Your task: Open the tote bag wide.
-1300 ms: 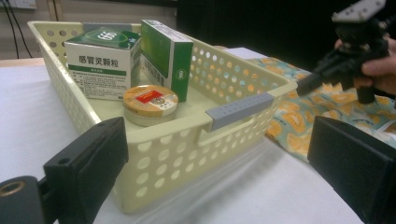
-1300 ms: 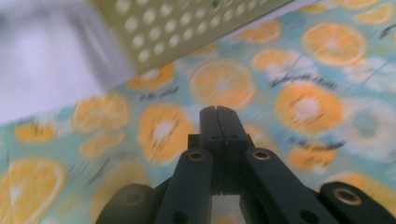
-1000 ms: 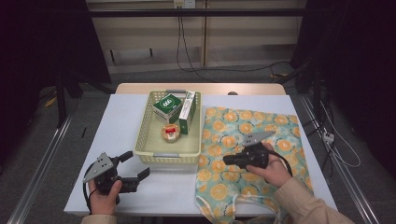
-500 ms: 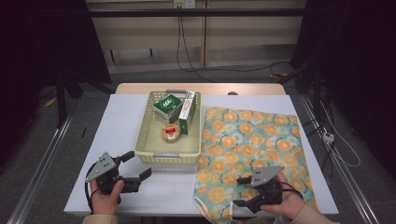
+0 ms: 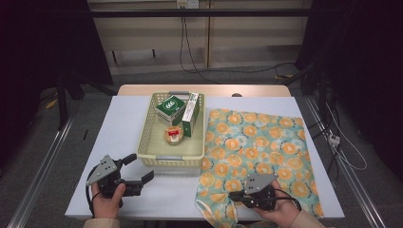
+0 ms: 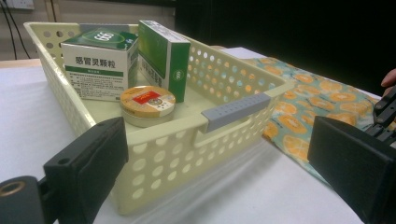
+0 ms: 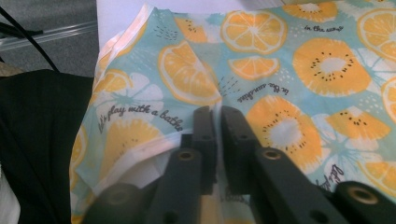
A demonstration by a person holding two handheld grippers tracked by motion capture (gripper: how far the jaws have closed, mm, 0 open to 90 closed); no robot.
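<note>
I have the right hand-held gripper (image 5: 237, 196) low at the near edge of the table (image 5: 128, 128), over the near left corner of the thin cotton cloth printed with orange slices on pale blue (image 5: 266, 142). In the right gripper view its jaws stand almost pressed together with a raised ridge of the cloth (image 7: 299, 74) running between them, so I judge it is pinching a fold of fabric, though the contact itself is partly hidden. The cloth lies flat on the right half of the table, its long axis running near to far, and the bulk of it stretches away from this hand-held gripper toward the far right. The corner below the jaws droops over the table's near edge.

My left hand-held gripper (image 5: 141, 170) rests at the near left, jaws spread wide and holding nothing. It faces the cream perforated plastic basket (image 5: 145, 142), which sits just left of the cloth and holds two green and white cardboard boxes (image 6: 100, 63) and a small round tin (image 6: 147, 103).

The right hand is plainly nearer the cloth; any lift or fold would likely carry this corner toward the far side.
</note>
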